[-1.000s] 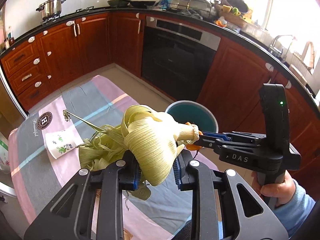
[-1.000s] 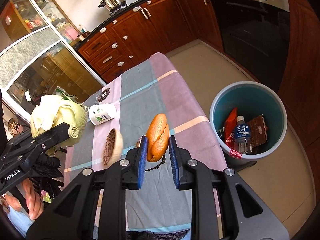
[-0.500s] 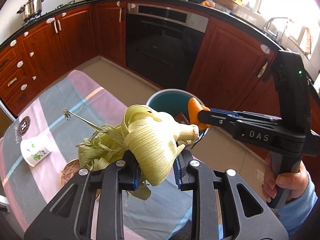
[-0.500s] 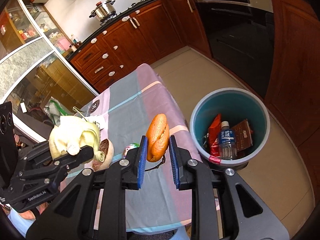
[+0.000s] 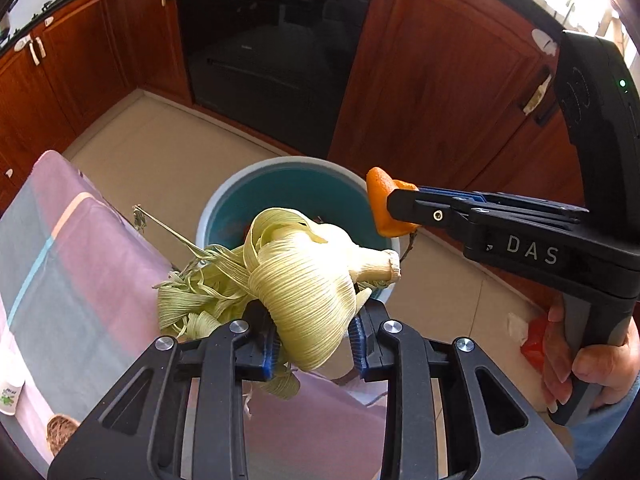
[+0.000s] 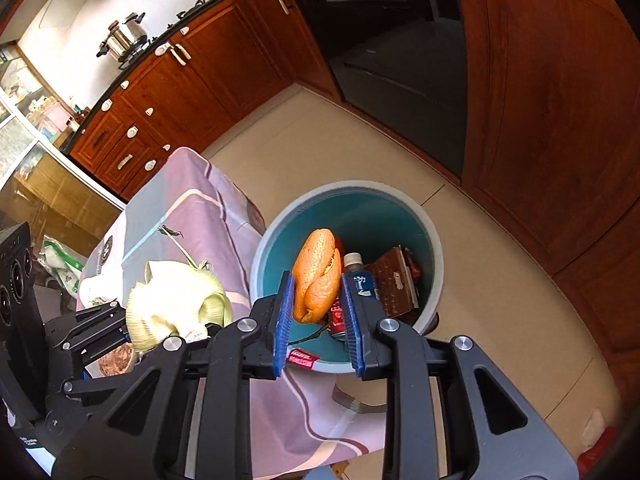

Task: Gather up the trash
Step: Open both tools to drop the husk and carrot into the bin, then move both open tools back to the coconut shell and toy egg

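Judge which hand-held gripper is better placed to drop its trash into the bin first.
Right, probably. The right hand-held gripper holds the orange peel over the bin; the left hand-held gripper holds the corn husk nearer the bin's table-side rim.

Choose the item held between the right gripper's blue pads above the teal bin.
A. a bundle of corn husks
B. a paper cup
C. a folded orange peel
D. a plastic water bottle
C: the right gripper has the orange peel between its pads over the bin; the corn husks are in the left gripper.
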A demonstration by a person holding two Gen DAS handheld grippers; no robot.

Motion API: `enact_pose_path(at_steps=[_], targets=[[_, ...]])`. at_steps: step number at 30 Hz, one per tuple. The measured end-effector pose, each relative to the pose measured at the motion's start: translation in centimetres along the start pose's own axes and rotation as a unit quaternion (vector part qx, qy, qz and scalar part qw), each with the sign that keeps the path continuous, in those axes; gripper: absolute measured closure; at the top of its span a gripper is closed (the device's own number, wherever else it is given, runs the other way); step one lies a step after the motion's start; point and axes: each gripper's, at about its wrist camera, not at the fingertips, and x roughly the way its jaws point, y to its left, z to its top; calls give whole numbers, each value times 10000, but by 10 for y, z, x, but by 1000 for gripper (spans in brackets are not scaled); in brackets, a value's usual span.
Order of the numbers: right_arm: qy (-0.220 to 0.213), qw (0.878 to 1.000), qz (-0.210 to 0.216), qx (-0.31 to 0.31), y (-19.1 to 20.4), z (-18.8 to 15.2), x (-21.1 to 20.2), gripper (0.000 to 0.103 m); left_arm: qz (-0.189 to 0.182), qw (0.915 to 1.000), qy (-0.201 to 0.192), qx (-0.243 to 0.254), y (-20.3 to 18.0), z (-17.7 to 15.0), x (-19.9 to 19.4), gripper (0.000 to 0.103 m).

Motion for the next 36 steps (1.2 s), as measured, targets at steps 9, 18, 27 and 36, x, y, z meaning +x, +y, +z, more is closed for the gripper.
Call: enact_pose_path(at_steps=[9,18,27,36], targets=[[201,9997,-63,94,-16,14,32,36,273,9995,104,126,3,17,36,35],[226,9992,-95,325,-15,9,32,18,373,9993,52,-62,12,15,27,16],[256,9994,-170,148,5,0,17,18,402,9990,-127,-115,10,0,2,7],[46,9999,-103,-114,40,-17,-13,14,423,9980,-433,-187,11,-28,-44,5]])
